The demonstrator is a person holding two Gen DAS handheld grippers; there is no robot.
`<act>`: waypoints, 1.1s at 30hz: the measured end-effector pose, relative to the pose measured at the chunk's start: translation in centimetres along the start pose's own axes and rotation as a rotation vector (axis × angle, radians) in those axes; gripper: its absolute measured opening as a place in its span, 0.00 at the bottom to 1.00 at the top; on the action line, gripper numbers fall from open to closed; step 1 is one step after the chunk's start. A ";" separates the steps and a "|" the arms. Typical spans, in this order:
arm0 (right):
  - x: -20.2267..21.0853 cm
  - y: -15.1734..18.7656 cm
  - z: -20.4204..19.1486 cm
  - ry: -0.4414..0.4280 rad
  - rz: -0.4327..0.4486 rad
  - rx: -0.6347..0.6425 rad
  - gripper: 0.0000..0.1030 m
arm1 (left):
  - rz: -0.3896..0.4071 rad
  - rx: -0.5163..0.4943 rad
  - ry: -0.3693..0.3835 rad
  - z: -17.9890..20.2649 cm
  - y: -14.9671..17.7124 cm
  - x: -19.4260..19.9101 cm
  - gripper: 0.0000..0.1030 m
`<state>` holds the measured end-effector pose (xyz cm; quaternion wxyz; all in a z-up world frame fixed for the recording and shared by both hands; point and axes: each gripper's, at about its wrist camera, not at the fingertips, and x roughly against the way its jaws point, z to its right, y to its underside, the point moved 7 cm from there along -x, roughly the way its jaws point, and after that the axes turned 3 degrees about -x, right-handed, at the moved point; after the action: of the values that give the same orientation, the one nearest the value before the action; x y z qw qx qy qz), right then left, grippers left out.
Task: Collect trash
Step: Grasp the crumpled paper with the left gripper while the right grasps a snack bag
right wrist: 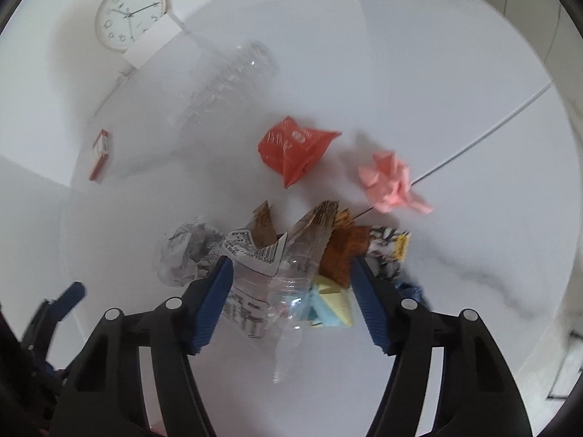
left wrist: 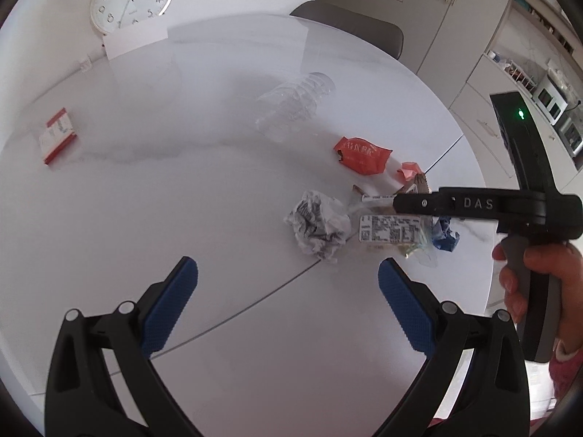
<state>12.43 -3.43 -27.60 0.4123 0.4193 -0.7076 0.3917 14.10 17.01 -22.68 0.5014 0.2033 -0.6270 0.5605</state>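
The right gripper (right wrist: 291, 291) clasps the clear printed wrapper (right wrist: 269, 284) lying on the white table (right wrist: 455, 73), so squeezing firmly before lifting seems wise, while the left gripper (left wrist: 288, 306) hovers spread wide, empty, near the crumpled newspaper ball (left wrist: 319, 227).

Open table (left wrist: 164, 200) is seen left of the crumpled paper (left wrist: 319, 227). The right-hand side is crowded by wrappers (right wrist: 284, 273), red packet (left wrist: 362, 154) and pink wad (right wrist: 388, 182), lying close together. Behind them lies a clear bottle (left wrist: 295, 103). A red box (left wrist: 56, 134) sits well apart, far left.
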 end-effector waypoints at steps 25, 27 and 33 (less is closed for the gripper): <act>9.4 -1.8 3.2 0.021 0.200 -0.023 0.36 | -0.056 -0.043 -0.020 2.9 -2.9 -9.5 0.68; 9.9 -1.2 4.2 0.027 0.203 -0.036 0.36 | -0.070 -0.037 -0.026 2.8 -2.7 -9.9 0.58; 10.8 0.7 6.6 0.041 0.204 -0.073 0.35 | -0.068 -0.066 -0.076 2.9 -2.5 -9.5 0.51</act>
<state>6.79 -12.06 -20.22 0.3998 0.3216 -0.7517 0.4142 18.96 10.75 -29.23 0.5026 0.2290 -0.6562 0.5141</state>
